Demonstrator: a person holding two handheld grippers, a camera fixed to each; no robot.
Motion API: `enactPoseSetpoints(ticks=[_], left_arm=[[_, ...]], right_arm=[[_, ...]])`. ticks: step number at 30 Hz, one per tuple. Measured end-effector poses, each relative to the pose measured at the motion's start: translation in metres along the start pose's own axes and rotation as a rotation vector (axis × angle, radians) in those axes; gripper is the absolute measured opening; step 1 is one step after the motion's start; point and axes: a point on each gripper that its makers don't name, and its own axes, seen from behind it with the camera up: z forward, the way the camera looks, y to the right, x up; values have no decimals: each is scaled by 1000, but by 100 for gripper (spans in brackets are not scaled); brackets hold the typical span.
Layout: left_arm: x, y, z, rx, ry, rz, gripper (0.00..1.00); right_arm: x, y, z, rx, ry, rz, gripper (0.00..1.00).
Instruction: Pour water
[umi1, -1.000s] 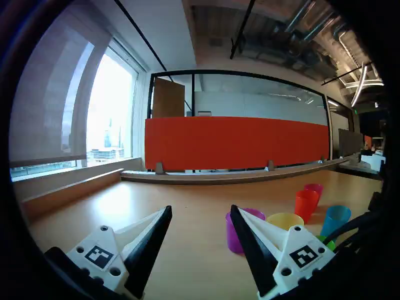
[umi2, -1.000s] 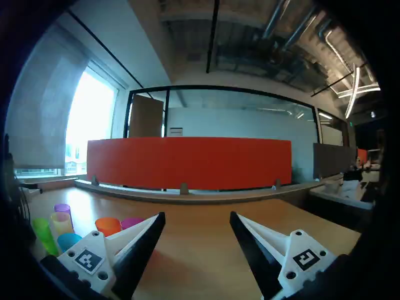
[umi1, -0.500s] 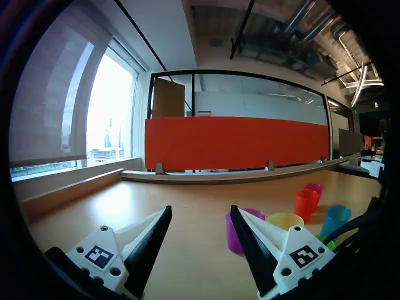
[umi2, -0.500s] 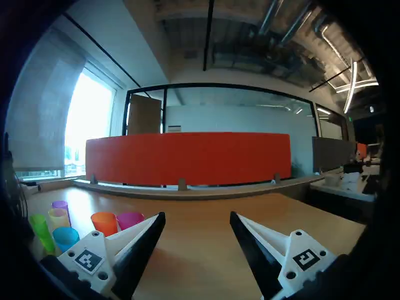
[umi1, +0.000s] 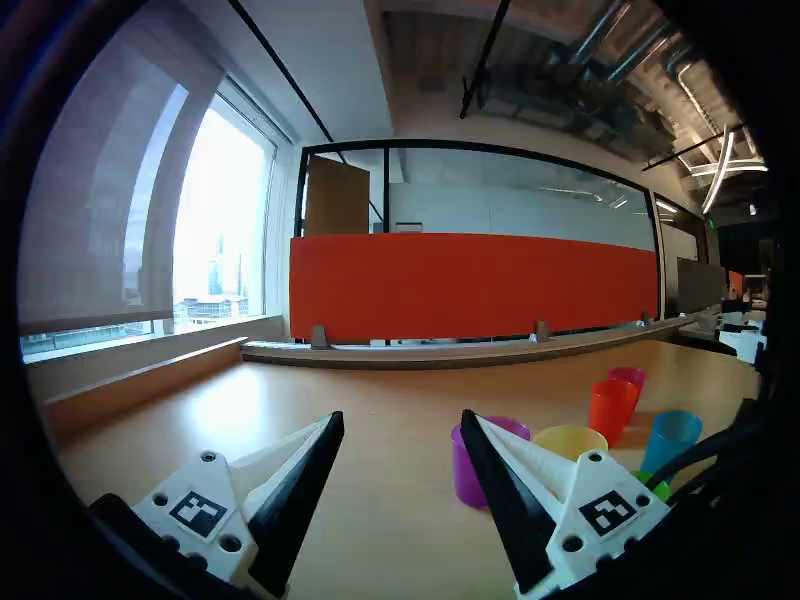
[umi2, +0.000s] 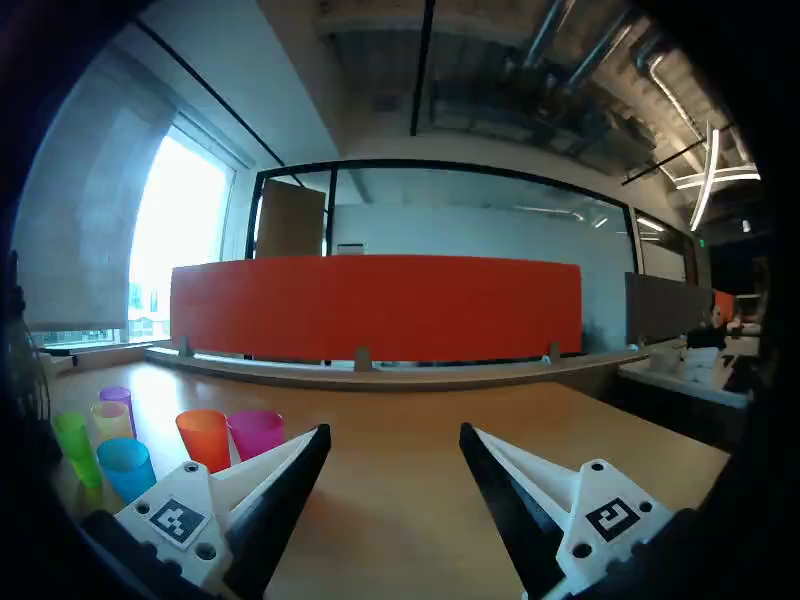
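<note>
Several coloured plastic cups stand on a wooden table (umi1: 390, 440). In the left gripper view a purple cup (umi1: 466, 470) sits just behind my right finger, with a yellow cup (umi1: 569, 440), an orange cup (umi1: 612, 408), a pink cup (umi1: 628, 379) and a blue cup (umi1: 670, 438) further right. My left gripper (umi1: 400, 425) is open and holds nothing. In the right gripper view the orange cup (umi2: 204, 438), pink cup (umi2: 256, 433), blue cup (umi2: 127, 466), green cup (umi2: 73, 444), yellow cup (umi2: 110, 420) and purple cup (umi2: 117, 399) stand at the lower left. My right gripper (umi2: 395, 440) is open and empty, to the right of them.
A red partition (umi1: 470, 285) runs along the table's far edge. A large window (umi1: 215, 235) lies to the left. Dark cables (umi1: 715, 450) hang at the right of the left gripper view. Another desk (umi2: 690, 375) stands at the right.
The right gripper has risen or tilted down: the cups now show higher and fuller at its lower left. The left gripper has stayed still.
</note>
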Motion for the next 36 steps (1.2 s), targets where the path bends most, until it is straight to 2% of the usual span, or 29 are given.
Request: enactPoseSetpoints(ticks=[36], left_arm=[[0, 0, 0, 0, 0, 0, 86]], right_arm=[[-4, -3, 1, 2, -23, 8, 100]])
